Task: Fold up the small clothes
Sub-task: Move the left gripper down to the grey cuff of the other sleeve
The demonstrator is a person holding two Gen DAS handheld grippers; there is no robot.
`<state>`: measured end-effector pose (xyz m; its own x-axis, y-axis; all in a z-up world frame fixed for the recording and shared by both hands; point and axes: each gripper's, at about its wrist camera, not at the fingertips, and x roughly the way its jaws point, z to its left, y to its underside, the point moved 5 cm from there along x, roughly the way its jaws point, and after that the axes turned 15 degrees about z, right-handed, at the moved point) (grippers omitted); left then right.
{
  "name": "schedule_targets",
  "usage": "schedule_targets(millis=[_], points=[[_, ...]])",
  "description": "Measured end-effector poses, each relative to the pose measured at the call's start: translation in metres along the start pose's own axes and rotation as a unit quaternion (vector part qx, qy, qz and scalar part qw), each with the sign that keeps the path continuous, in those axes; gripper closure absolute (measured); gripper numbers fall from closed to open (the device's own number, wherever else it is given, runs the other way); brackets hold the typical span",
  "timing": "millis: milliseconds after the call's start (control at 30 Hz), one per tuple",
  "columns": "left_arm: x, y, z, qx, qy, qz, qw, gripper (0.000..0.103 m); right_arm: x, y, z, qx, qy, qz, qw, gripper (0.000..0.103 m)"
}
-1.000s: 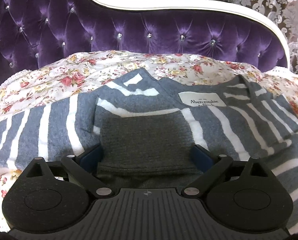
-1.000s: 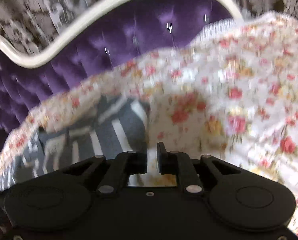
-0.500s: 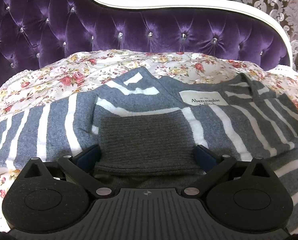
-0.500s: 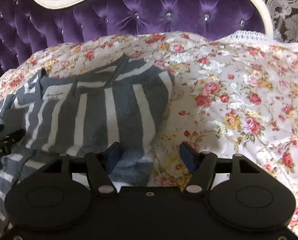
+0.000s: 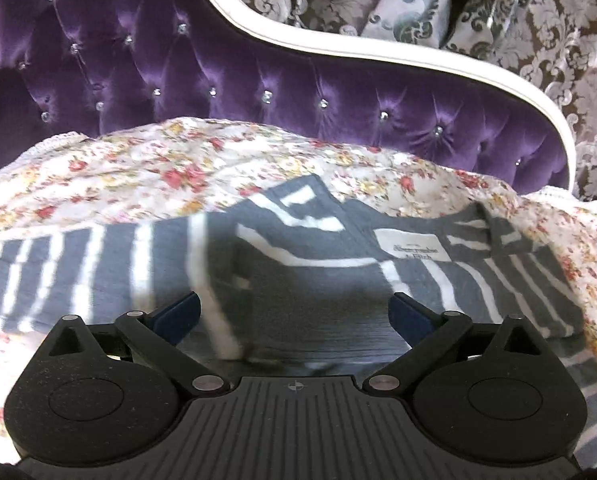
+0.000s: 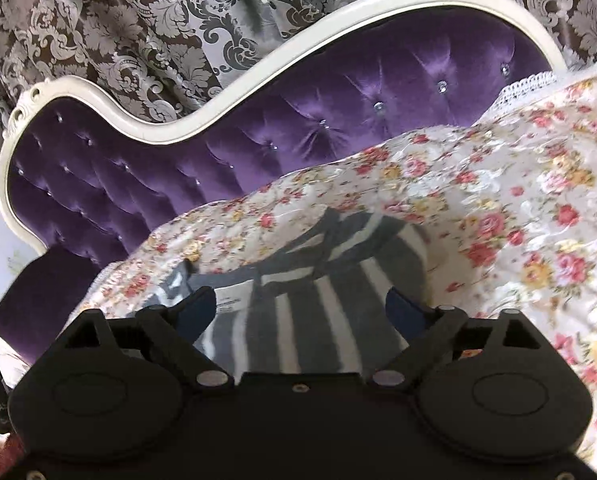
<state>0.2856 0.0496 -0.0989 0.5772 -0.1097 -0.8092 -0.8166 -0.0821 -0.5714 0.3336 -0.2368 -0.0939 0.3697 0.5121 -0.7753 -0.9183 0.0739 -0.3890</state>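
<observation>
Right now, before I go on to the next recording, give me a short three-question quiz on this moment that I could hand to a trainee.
1. True or false: the left gripper is shut on the striped sweater.
2. Multiple choice: the sweater lies on A) a bare wooden table, B) a floral bedspread, C) a plain blue towel.
3. Fill in: the white brand label sits at the sweater's ____.

Key
1. False. Both the left and the right gripper stand open, over the sweater.
2. B. Behind it stands a purple tufted headboard.
3. Neckline, inside the collar.
</observation>
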Motion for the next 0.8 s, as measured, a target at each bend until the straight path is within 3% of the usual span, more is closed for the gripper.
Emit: schedule_targets(millis=[133, 333, 500, 800], points=[[-0.016, 0.0, 0.032, -0.02, -0.001, 0.001, 0.9998, 0.001, 0.0, 0.005, 0.009, 0.001, -0.032, 0.001, 0.999, 0.0], [-0.04, 0.004, 0.092, -0.071, -0.024, -0.008, 0.9972, 0.001, 0.001, 0.011, 0.026, -0.009, -0.076, -0.003, 0.997, 0.0], [-0.051, 0.011, 0.142, -0.121, -0.045, -0.009, 0.9916, 0.001, 0.002, 0.016, 0.039, -0.031, -0.081, -0.009, 0.996, 0.0], [-0.051, 0.028, 0.21, -0.198, -0.048, 0.001, 0.9791, 0.001, 0.011, 0.025, 0.061, -0.069, -0.089, -0.01, 0.994, 0.0]])
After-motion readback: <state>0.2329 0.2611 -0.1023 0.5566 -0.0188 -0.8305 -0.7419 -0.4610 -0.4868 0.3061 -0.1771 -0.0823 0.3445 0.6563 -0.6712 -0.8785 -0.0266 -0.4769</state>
